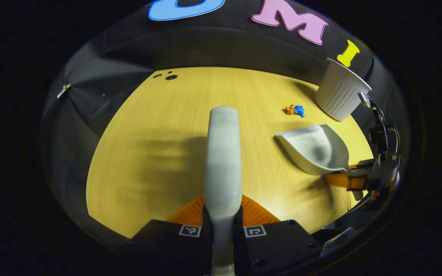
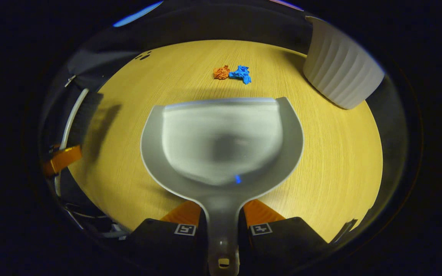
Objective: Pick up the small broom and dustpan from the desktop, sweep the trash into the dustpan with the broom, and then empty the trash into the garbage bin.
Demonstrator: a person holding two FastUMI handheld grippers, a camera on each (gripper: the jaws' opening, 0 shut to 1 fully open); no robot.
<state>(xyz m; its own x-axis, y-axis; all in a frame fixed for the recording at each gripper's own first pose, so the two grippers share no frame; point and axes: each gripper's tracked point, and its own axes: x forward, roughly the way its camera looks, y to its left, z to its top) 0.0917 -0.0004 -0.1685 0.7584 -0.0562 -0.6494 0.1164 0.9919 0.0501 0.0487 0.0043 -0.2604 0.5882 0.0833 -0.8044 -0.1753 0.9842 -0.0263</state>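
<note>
My left gripper [image 1: 223, 214] is shut on the pale grey broom handle [image 1: 223, 153], which runs straight ahead over the wooden table [image 1: 148, 153]. In the left gripper view the white dustpan [image 1: 315, 149] lies to the right, its mouth facing the trash, with the right gripper [image 1: 353, 180] on its handle. My right gripper [image 2: 223, 216] is shut on the dustpan [image 2: 223, 142] handle. Beyond the pan's front lip lie two crumpled scraps, one orange [image 2: 221, 72] and one blue [image 2: 241, 73], also visible as trash [image 1: 295, 110]. At the left edge the left gripper [image 2: 61, 159] carries the broom [image 2: 84, 119], dark bristles hanging down.
A white ribbed garbage bin [image 1: 340, 92] stands at the far right of the table, close behind the trash; it is the bin [image 2: 340, 69] at upper right. Small dark holes [image 1: 167, 76] mark the table's far left corner. Black cloth walls surround the table.
</note>
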